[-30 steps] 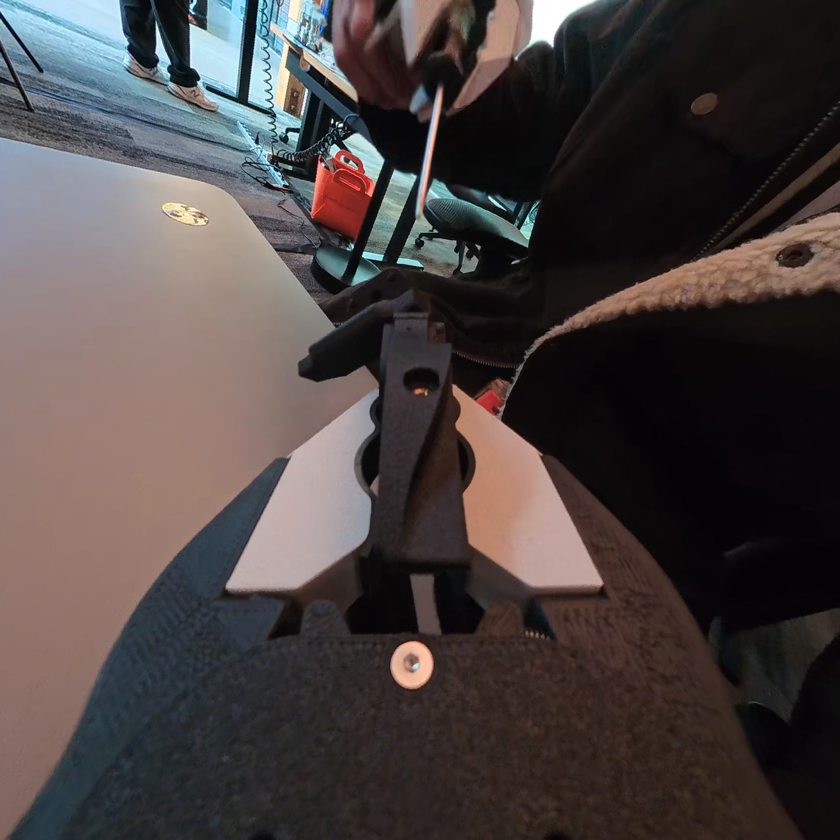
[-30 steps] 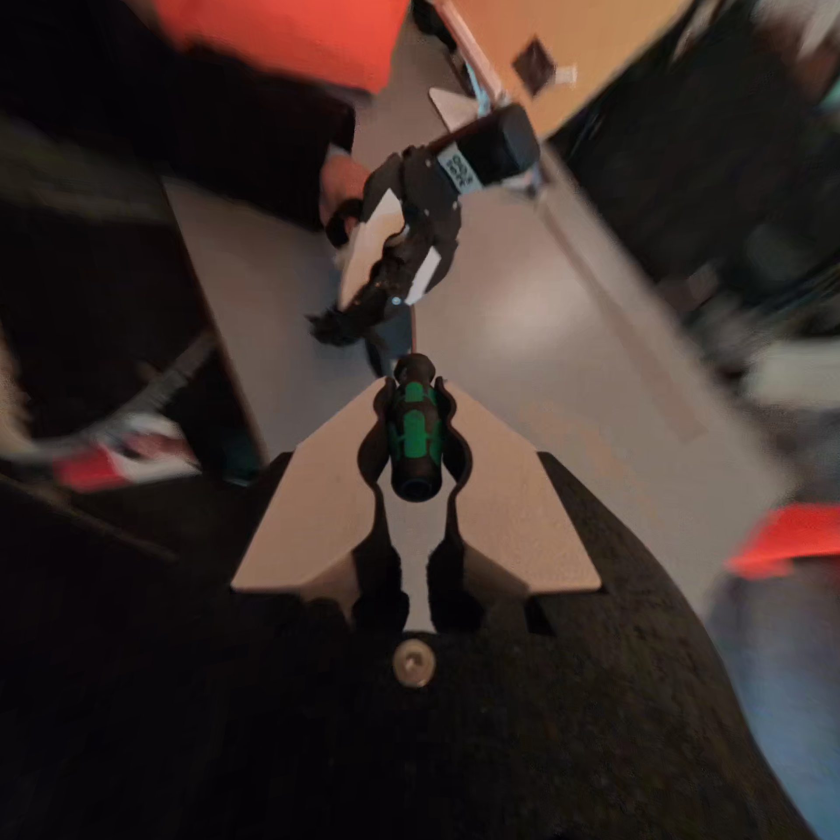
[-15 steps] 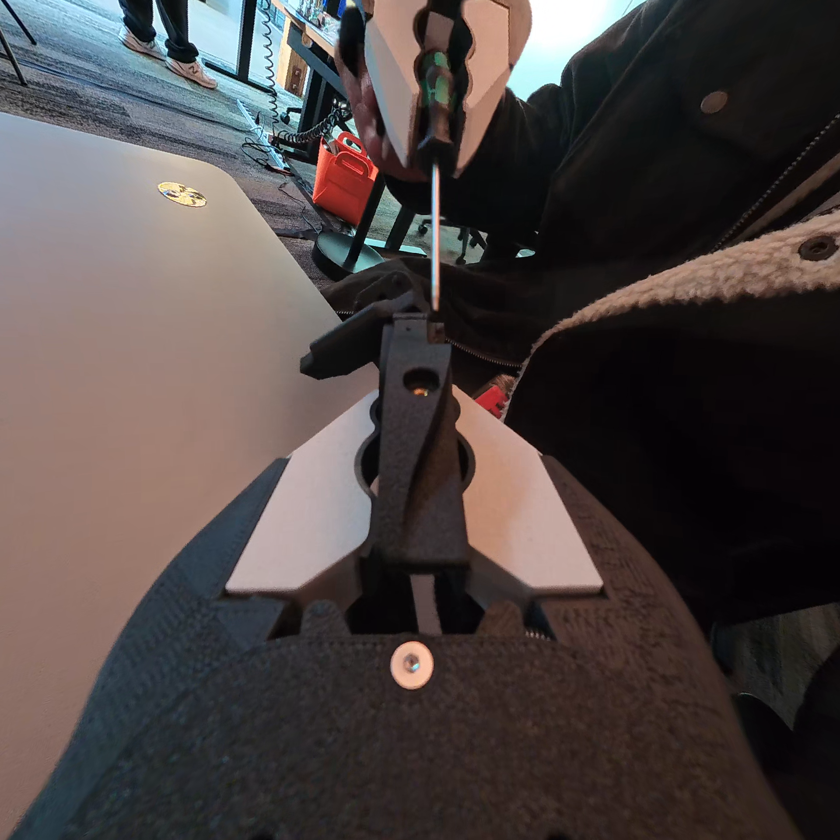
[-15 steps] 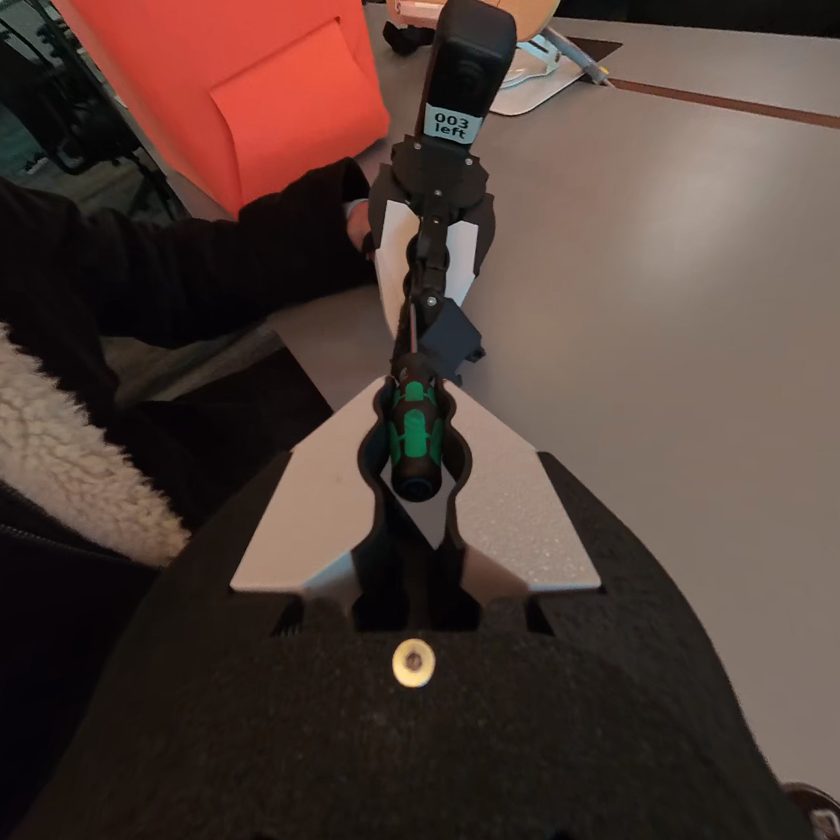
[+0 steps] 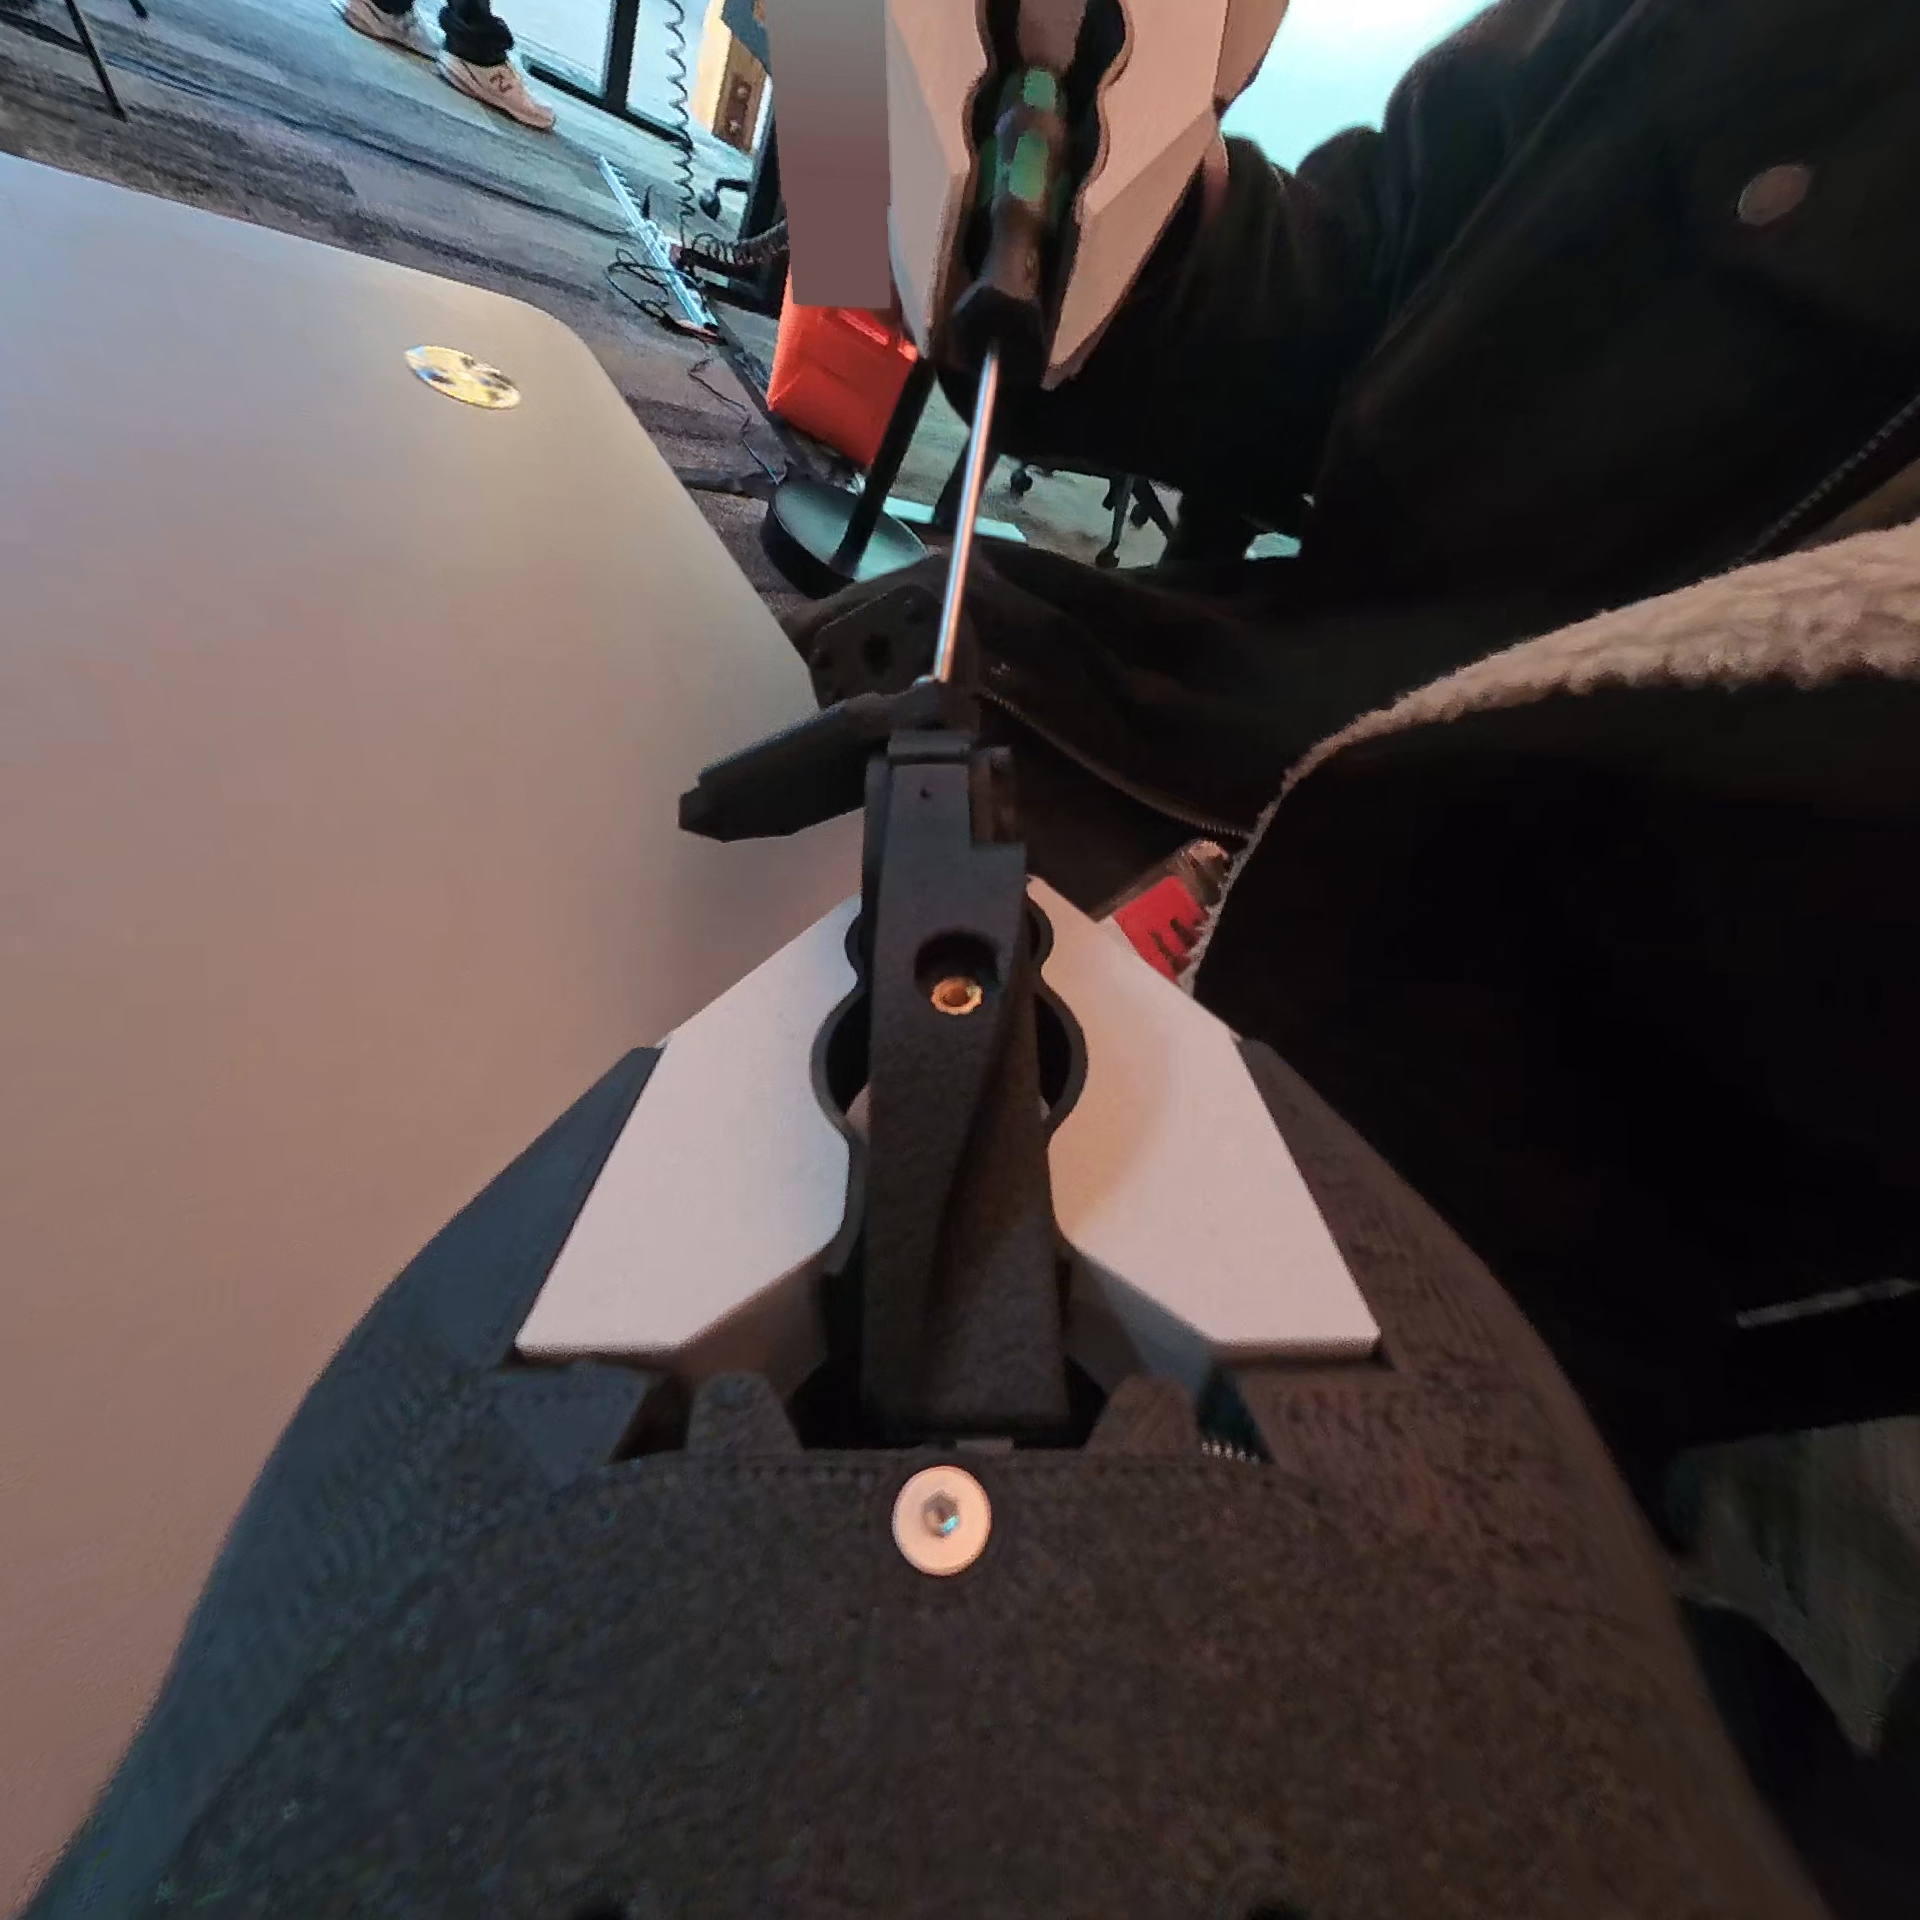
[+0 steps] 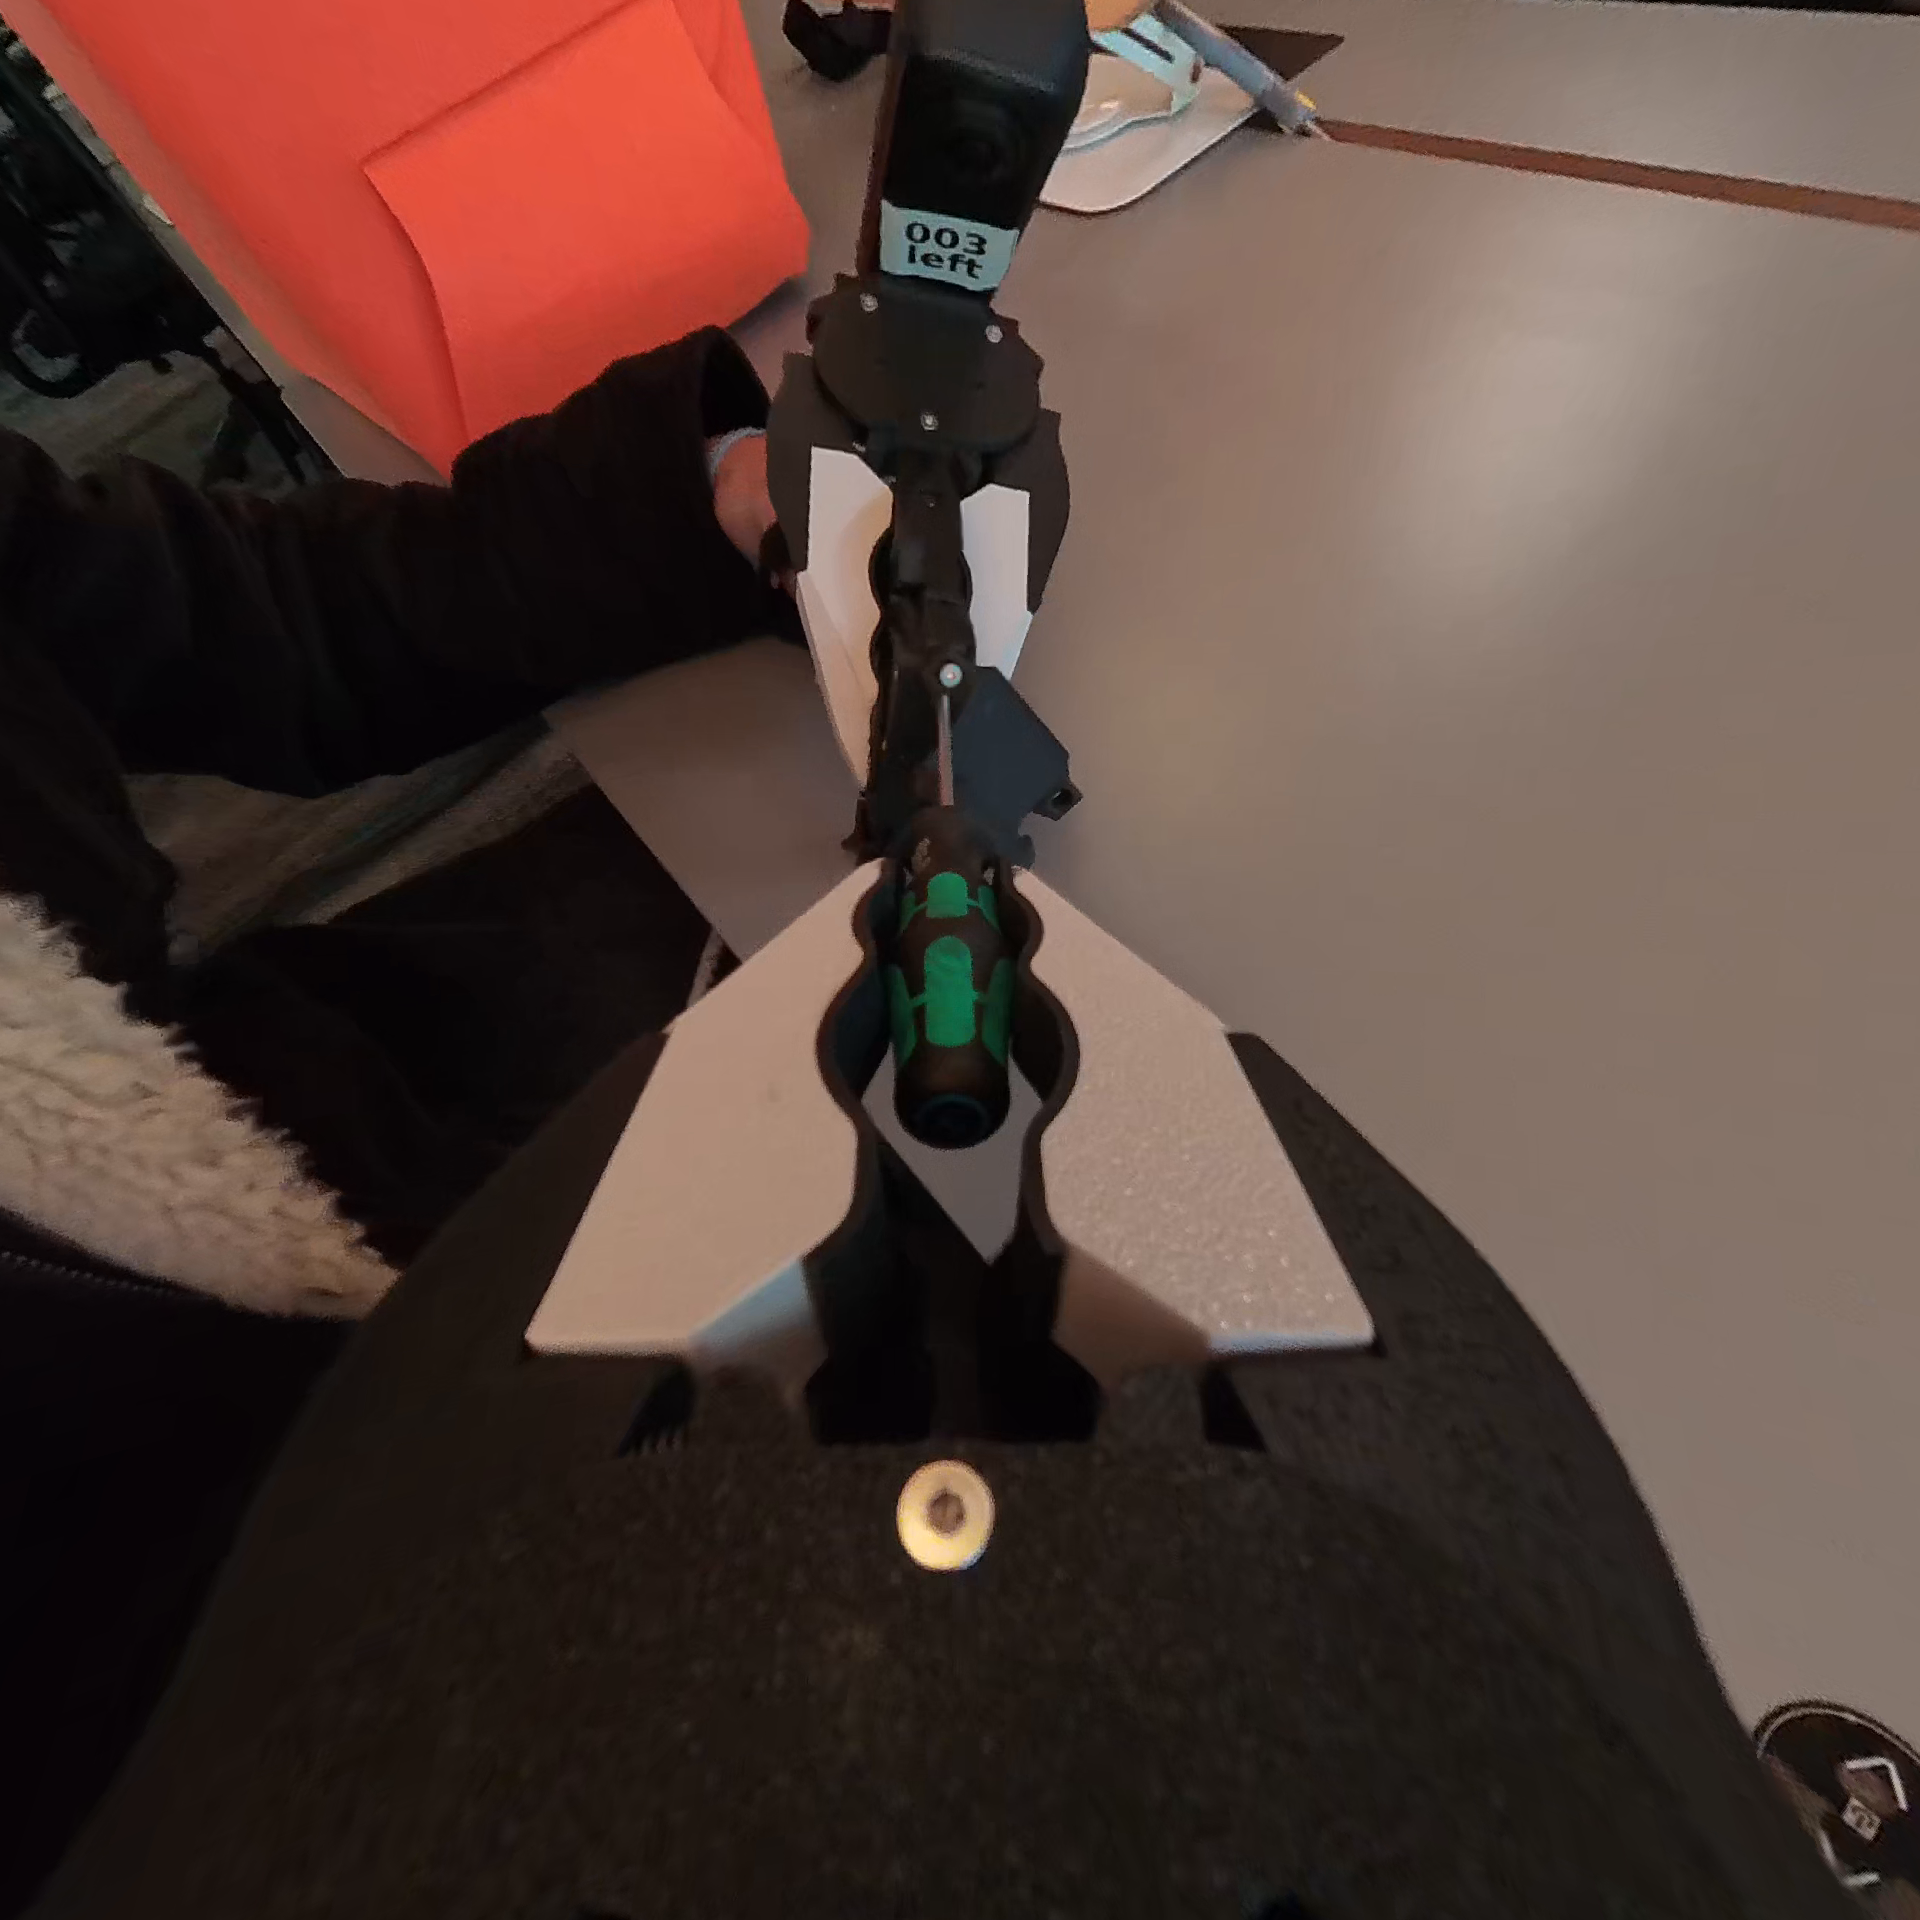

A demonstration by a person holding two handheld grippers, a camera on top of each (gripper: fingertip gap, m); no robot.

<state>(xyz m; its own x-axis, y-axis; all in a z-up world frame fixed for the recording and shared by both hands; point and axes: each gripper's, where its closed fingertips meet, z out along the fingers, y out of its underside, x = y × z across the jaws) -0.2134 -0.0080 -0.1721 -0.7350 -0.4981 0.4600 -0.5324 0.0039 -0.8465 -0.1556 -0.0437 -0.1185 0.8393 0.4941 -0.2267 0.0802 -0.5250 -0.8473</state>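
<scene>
My left gripper [image 5: 951,1049] clamps a black printed part [image 5: 940,1122]; my right gripper [image 6: 951,997], above it, grips a green-black screwdriver [image 6: 948,1003], tip on that part.

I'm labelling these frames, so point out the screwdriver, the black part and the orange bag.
screwdriver [image 6: 948,1013]: right wrist view, on the green and black handle.
black part [image 5: 951,1122]: left wrist view, on its textured body below the hole.
orange bag [image 6: 436,197]: right wrist view, on its side panel.

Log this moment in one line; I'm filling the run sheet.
left gripper: shut on black part | right gripper: shut on screwdriver | tip at part's top
</scene>
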